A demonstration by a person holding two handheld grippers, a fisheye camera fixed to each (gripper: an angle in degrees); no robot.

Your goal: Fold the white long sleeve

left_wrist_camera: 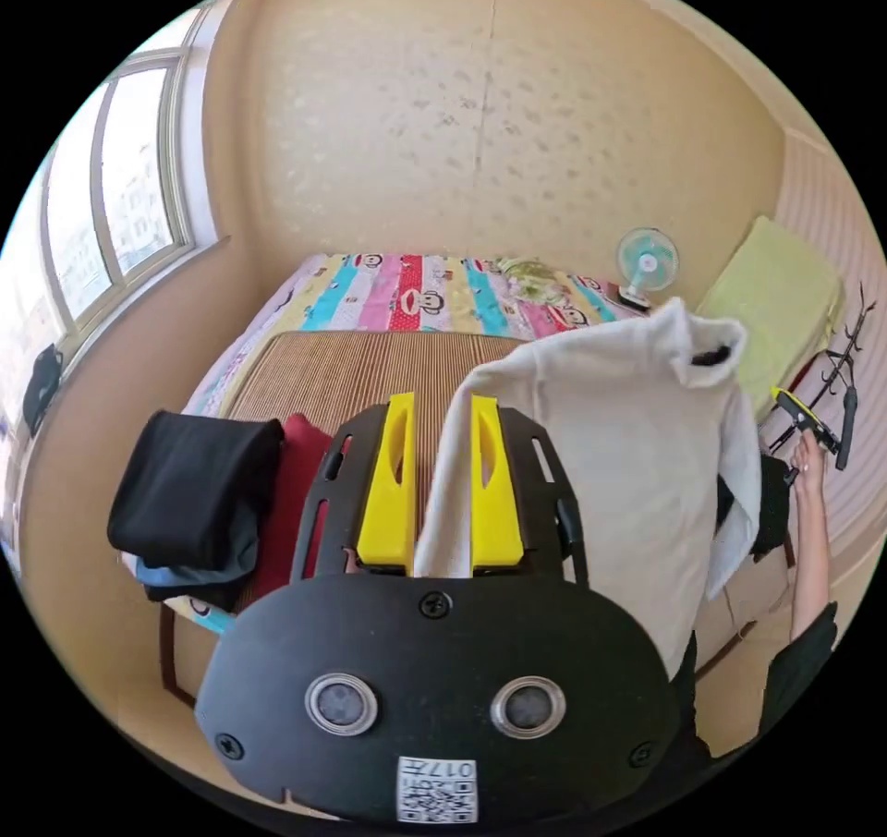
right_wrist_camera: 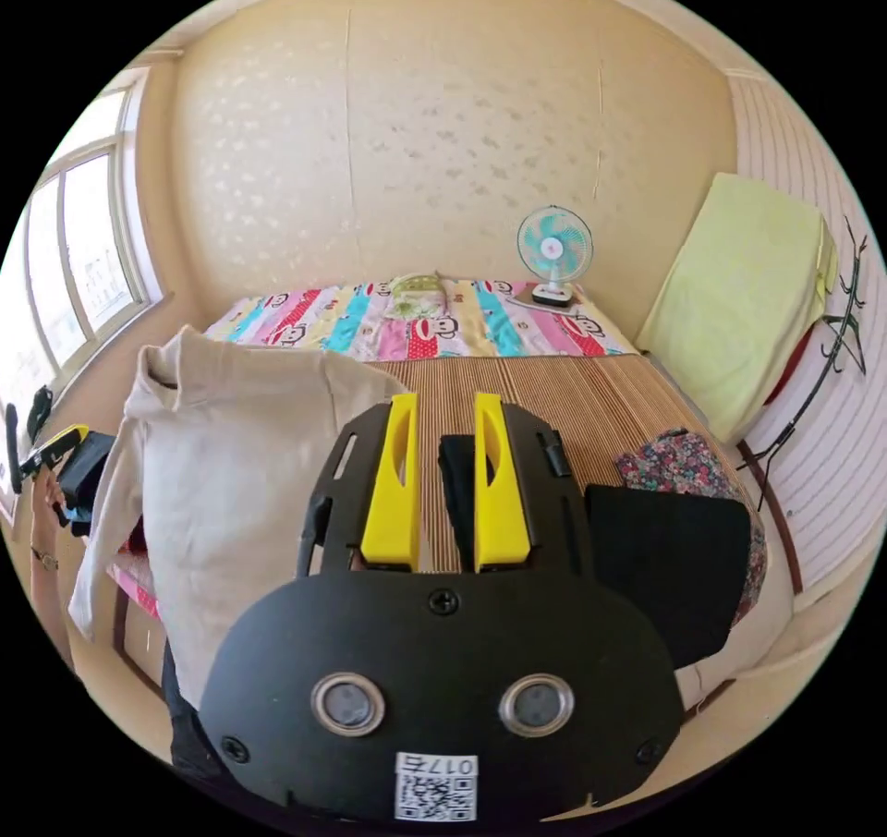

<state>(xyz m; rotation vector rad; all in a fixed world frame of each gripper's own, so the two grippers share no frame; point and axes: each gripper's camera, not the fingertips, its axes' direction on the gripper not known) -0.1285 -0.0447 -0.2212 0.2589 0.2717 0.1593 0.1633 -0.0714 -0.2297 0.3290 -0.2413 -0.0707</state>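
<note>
I hold the white long sleeve (left_wrist_camera: 610,449) up in the air above the near edge of the bed. It is a soft, matte knit with a stand-up collar at the top, and one limp sleeve hangs down its far side.

In the left gripper view, a narrow fold of its edge runs down through the slot between the yellow plastic jaws of my left gripper (left_wrist_camera: 442,403). The jaws stand a little apart with the cloth against one of them. I cannot tell if both press on it.

In the right gripper view, the jaws of my right gripper (right_wrist_camera: 445,401) are parallel with a narrow gap and have hold of nothing. The long sleeve (right_wrist_camera: 231,467) hangs just beside its black frame.

Below lies a ribbed, woven brown mat (left_wrist_camera: 351,366) and beyond it a sheet (left_wrist_camera: 407,292) in bright stripes. On the mat are a folded black pile (left_wrist_camera: 194,495) beside a red cloth (left_wrist_camera: 296,467), a flat black square (right_wrist_camera: 665,551) and a floral cloth (right_wrist_camera: 665,463). A round fan (right_wrist_camera: 552,250) stands by the wall.
</note>
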